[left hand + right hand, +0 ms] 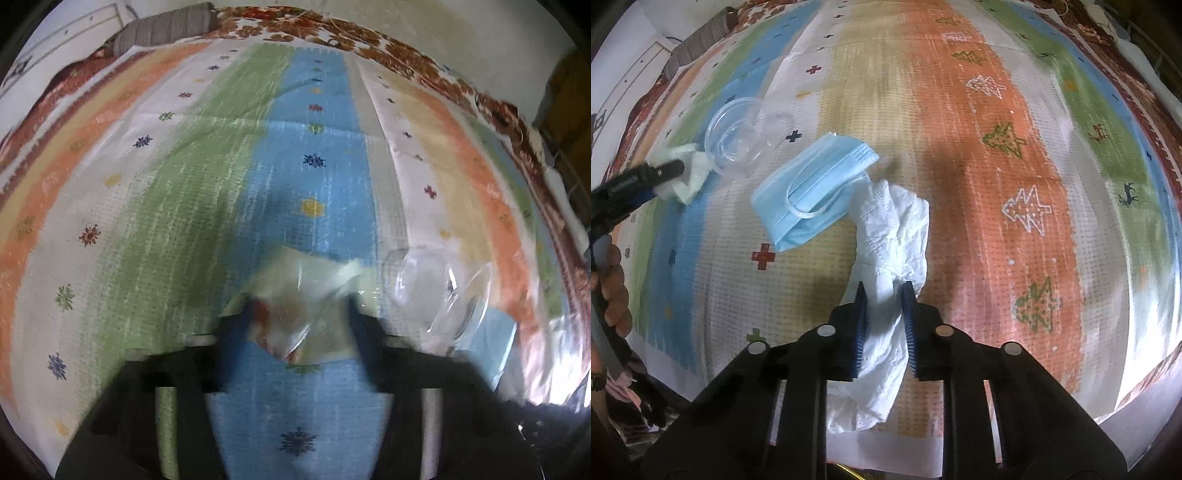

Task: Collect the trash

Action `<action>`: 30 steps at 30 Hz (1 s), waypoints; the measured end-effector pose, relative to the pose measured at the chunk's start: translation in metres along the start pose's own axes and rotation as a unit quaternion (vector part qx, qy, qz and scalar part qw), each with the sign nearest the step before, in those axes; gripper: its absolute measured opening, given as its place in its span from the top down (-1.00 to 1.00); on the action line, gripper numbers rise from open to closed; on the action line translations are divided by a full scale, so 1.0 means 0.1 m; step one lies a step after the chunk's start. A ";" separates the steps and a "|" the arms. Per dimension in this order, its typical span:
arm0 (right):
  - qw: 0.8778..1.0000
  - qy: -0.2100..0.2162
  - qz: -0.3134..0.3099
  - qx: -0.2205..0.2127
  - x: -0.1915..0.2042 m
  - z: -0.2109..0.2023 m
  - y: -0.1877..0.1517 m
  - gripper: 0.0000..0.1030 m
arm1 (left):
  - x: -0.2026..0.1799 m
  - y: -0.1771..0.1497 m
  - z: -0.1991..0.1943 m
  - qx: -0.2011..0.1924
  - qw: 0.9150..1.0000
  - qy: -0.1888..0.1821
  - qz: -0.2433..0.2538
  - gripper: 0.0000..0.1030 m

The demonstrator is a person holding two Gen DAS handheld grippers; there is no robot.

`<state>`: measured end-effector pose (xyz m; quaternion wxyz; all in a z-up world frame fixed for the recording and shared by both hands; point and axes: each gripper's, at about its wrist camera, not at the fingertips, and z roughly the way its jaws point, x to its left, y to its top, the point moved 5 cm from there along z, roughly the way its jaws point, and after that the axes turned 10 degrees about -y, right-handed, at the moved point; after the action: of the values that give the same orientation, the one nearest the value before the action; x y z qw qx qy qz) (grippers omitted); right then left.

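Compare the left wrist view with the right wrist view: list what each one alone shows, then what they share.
Only the left wrist view: a close, blurred look between the left tool fingers at the pale wrapper it grips.

Only the right wrist view: the right tool closed on a crumpled white tissue, and the person's hand at the left edge.

Both: the striped mat, the clear plastic cup lying on its side, and the blue face mask, only a corner of which shows in the left view.
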<state>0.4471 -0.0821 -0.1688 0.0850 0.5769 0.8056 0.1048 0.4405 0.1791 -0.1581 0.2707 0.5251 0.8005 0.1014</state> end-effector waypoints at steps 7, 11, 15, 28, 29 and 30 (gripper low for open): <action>1.000 0.007 -0.002 -0.009 -0.01 -0.09 0.03 0.91 | -0.01 0.00 -0.07 0.002 1.000 -0.018 0.006 0.88; 1.000 0.011 0.005 -0.021 -0.06 -0.24 0.05 0.92 | -0.05 0.02 -0.15 -0.003 1.000 -0.018 0.008 0.92; 0.999 0.017 0.005 -0.033 -0.07 -0.38 0.08 0.92 | -0.07 0.04 -0.29 -0.011 1.000 -0.023 0.002 0.93; 0.995 0.047 -0.018 -0.081 0.12 -0.82 0.10 0.92 | -0.23 -0.10 -0.74 -0.016 0.999 -0.049 0.011 0.96; 0.995 0.049 -0.019 -0.085 0.14 -0.85 0.09 0.92 | -0.27 -0.11 -0.80 -0.017 0.998 -0.052 0.015 0.96; 0.995 0.051 -0.021 -0.088 0.15 -0.88 0.09 0.92 | -0.28 -0.12 -0.84 -0.018 0.998 -0.055 0.016 0.96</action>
<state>0.4275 -0.0715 -0.0818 0.0966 0.5443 0.8084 0.2022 0.3942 0.1588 -0.0845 0.3219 0.5372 0.7743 0.0913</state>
